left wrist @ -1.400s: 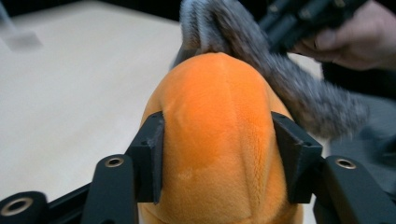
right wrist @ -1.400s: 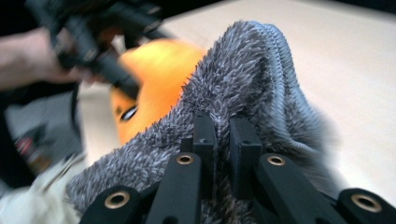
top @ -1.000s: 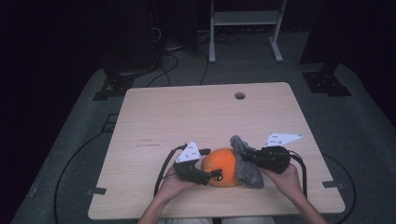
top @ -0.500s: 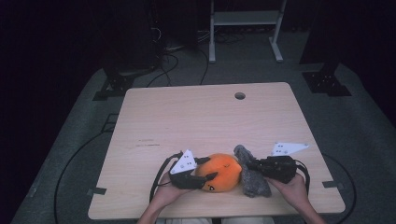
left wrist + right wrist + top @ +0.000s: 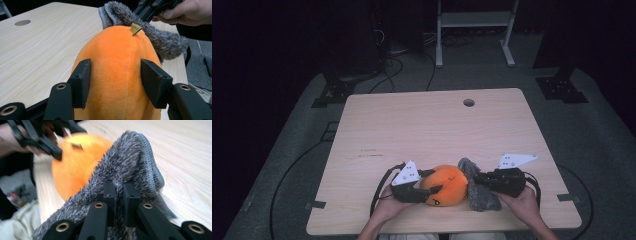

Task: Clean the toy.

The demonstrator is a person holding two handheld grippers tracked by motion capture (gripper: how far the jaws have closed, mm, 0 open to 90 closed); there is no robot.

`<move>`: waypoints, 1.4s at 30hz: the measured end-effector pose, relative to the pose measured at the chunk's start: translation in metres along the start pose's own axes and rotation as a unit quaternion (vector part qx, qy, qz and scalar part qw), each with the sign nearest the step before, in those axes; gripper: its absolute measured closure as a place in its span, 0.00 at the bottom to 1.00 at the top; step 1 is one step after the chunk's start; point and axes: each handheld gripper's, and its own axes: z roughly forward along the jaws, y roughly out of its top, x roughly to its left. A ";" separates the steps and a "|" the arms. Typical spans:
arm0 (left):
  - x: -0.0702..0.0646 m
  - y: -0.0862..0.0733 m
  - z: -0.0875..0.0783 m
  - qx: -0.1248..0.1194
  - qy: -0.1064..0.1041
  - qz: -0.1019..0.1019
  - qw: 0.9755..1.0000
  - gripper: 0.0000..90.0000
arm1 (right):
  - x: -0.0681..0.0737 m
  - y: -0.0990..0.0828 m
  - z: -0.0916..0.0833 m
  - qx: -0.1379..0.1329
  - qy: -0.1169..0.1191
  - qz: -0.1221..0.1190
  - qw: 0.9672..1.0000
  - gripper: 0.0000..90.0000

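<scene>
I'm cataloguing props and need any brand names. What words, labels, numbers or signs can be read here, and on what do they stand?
Small yellow tag on top of the round orange plush toy: dark print, too small and blurred to read.
Faint dark marks on the light wooden table: too small to read.
Dark marking low on the toy in the high view: no letters can be made out.
Fuzzy grey cloth: no text.
Nothing else carries legible writing.

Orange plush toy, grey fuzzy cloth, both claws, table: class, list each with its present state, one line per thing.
Orange plush toy: on the table, squeezed at its sides.
Grey fuzzy cloth: bunched, draped against the toy, pinched.
Left claw: shut on the toy, having just closed.
Right claw: shut on the cloth.
Table: level, wooden.
</scene>
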 end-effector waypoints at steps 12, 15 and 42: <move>-0.007 0.007 0.010 0.056 0.014 -0.022 0.998 0.16 | 0.011 0.002 0.012 -0.020 0.033 0.000 0.999 0.92; -0.008 0.007 0.009 0.036 0.024 -0.013 0.999 0.35 | 0.009 0.001 0.010 -0.016 0.029 0.003 0.999 0.91; 0.000 -0.003 -0.002 0.005 0.019 0.021 1.000 0.45 | 0.011 0.013 0.011 -0.037 0.031 -0.001 0.999 0.92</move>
